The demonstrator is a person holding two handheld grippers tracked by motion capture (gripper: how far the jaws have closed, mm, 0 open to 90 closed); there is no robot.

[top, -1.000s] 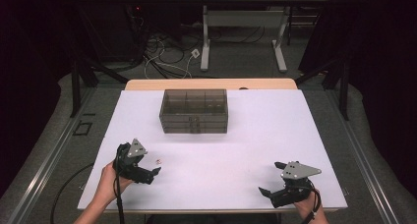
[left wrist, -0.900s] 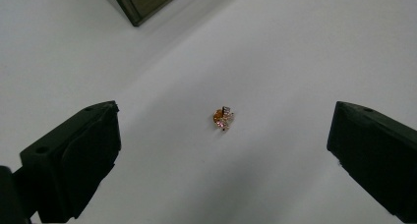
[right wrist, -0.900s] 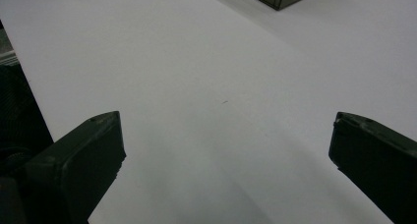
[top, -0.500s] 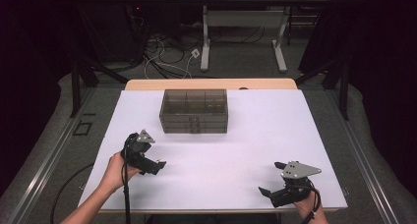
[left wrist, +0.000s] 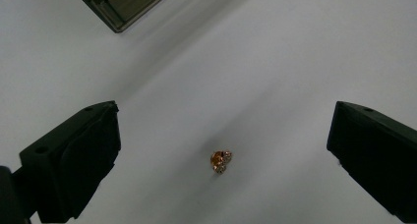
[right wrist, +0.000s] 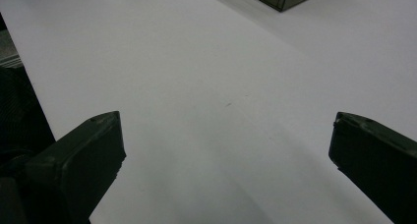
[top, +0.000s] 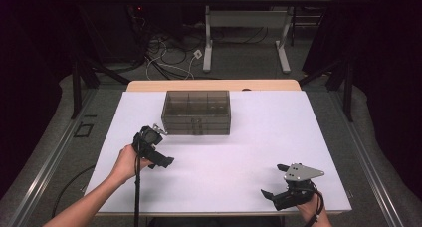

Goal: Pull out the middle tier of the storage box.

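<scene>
Both tongs stand with their black jaws spread wide and nothing caught between them. Seen from above, the left gripper (top: 158,158) is held off the white table (top: 249,132) by the person's left hand (top: 127,161), tipped forward and to the right, with its black cable hanging straight down toward the near edge. Along its own jaws, a small orange and silvery object (left wrist: 221,161) lies on the white surface between the two tips, a little nearer the left jaw and touching neither; it is too small to identify. Beyond that gripper, farther up the table and slightly to its right, sits a smoky translucent drawer box (top: 196,112), with divided compartments showing through its top and drawer fronts facing the person; one corner of it appears at the upper left of the left gripper view.

Well apart, near the table's front right corner, the right gripper (top: 272,182) rests low in the person's right hand (top: 311,207), grey three-cornered plate on top, jaws aimed left and away from the person. Bare white table lies between its tips, and a corner of the box shows far ahead at the top of its view.
</scene>
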